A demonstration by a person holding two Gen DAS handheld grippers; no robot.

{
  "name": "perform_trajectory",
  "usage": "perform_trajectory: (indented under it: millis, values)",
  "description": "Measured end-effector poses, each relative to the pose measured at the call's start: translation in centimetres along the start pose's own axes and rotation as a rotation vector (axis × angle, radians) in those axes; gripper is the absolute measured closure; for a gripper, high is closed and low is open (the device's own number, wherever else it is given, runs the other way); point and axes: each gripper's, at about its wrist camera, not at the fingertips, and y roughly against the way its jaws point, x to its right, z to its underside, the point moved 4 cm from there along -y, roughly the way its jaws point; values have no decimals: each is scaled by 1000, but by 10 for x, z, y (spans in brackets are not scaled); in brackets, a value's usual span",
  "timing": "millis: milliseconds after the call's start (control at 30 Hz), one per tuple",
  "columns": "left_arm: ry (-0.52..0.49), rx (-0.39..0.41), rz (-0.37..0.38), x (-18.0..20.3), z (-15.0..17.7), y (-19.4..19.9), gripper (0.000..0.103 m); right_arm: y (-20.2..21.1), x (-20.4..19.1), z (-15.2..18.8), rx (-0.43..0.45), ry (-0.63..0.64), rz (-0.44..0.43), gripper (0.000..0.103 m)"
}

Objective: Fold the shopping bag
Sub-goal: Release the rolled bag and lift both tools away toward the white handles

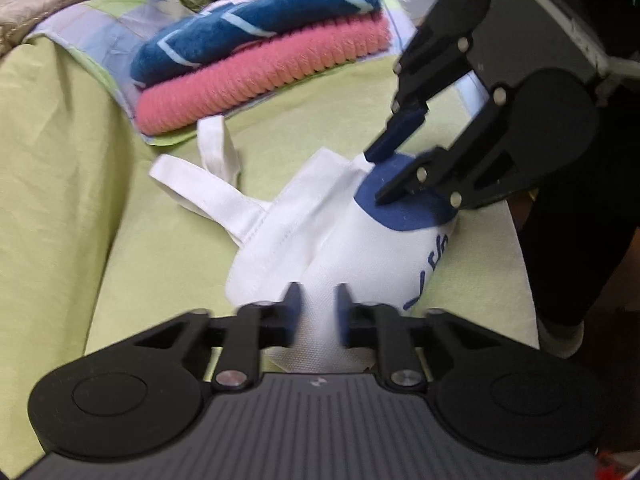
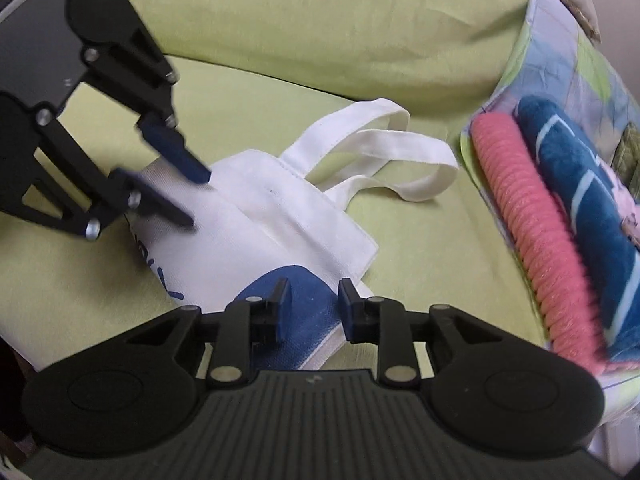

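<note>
The white shopping bag [image 1: 320,236] lay bunched and partly folded on a light green sheet [image 1: 80,160], its two handles [image 1: 208,172] trailing off its far end toward a stack of folded cloth. In the left wrist view, bare sheet stretched wide to the left of the bag and nearer the camera, while on the right the sheet's edge dropped off just beside the bag, next to a person's dark-clad leg [image 1: 568,240]. At the far side a pink ribbed towel [image 1: 260,80] with a blue patterned towel [image 1: 256,28] on top sat on a patchwork quilt [image 1: 104,28], near the handles but apart from them.

The left gripper [image 1: 318,308] had its jaws narrowly parted, with white bag fabric between them; whether they pinched it could not be told. The right gripper [image 1: 378,178] stood with jaws partly open, tips at the bag's blue patch [image 1: 404,204].

In the right wrist view, that patch [image 2: 308,304] lay between the right gripper's [image 2: 314,306] parted pads. Blue lettering [image 2: 160,272] ran along the bag's side, too blurred and creased to read.
</note>
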Motion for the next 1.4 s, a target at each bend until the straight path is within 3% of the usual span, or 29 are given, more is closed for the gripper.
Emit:
perform_trajectory:
  millis: [133, 233, 367, 467, 600, 700, 833, 1033, 1133, 1233, 1400]
  values:
    - [35, -27, 16, 0, 6, -9, 88, -1, -4, 7, 15, -9, 8, 79]
    - [83, 3, 42, -4, 13, -16, 94, -1, -6, 9, 16, -9, 13, 79]
    - [18, -7, 19, 2, 7, -12, 94, -1, -4, 8, 19, -20, 9, 79]
    - [37, -8, 22, 3, 4, -13, 93, 0, 0, 8, 23, -51, -15, 79]
    - [38, -9, 32, 5, 6, -15, 102, -2, -1, 6, 24, -54, -22, 79]
    - [35, -9, 41, 7, 8, -15, 103, -5, 8, -1, -1, -87, -82, 75]
    - [30, -9, 47, 7, 8, -16, 103, -10, 52, -18, -74, -335, -234, 75]
    - [20, -1, 44, 9, 8, -15, 103, -17, 155, -42, 68, -787, -283, 76]
    - [15, 4, 44, 9, 9, -14, 103, -38, 191, -42, 102, -1042, -373, 75]
    - [20, 12, 48, 8, 10, -14, 103, -73, 206, -40, 84, -1222, -430, 61]
    - [23, 23, 52, 7, 10, -14, 103, -137, 211, -32, 48, -1510, -548, 62]
